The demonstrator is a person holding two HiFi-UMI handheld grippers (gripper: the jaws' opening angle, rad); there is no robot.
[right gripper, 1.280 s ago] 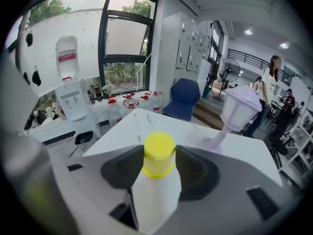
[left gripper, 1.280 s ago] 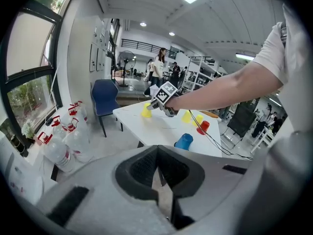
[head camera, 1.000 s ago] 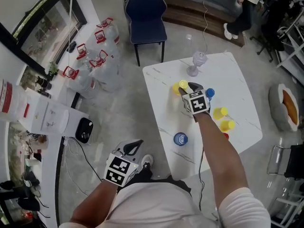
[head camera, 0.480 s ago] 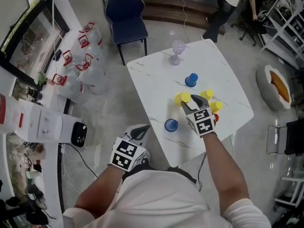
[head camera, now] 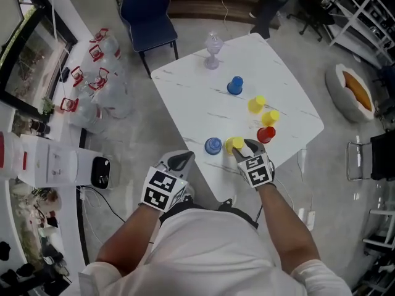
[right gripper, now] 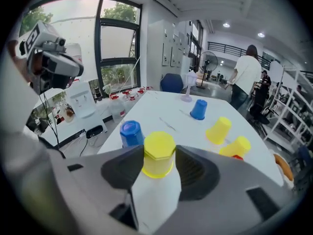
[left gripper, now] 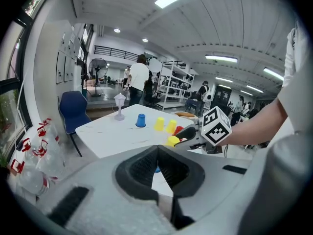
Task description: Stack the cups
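My right gripper point(head camera: 242, 148) is shut on an upside-down yellow cup point(head camera: 233, 143), near the table's front edge. The cup shows between the jaws in the right gripper view point(right gripper: 158, 153). An upside-down blue cup point(head camera: 213, 145) stands just left of it point(right gripper: 130, 132). Farther along the white table point(head camera: 290, 85) stand a red cup point(head camera: 266, 134), two yellow cups point(head camera: 270, 117) point(head camera: 256, 104) and a second blue cup point(head camera: 235, 86). My left gripper point(head camera: 178, 161) hangs off the table by my body, shut with nothing in it point(left gripper: 157, 151).
A clear goblet point(head camera: 213, 44) stands at the table's far edge. A blue chair point(head camera: 147, 8) sits beyond it, water bottles point(head camera: 92, 73) lie on the floor at left, and a pet bed point(head camera: 352, 91) is at right. People stand in the background.
My right gripper has carried the yellow cup from the far part of the table to the near edge, beside the blue cup. The left gripper has stayed by my body.
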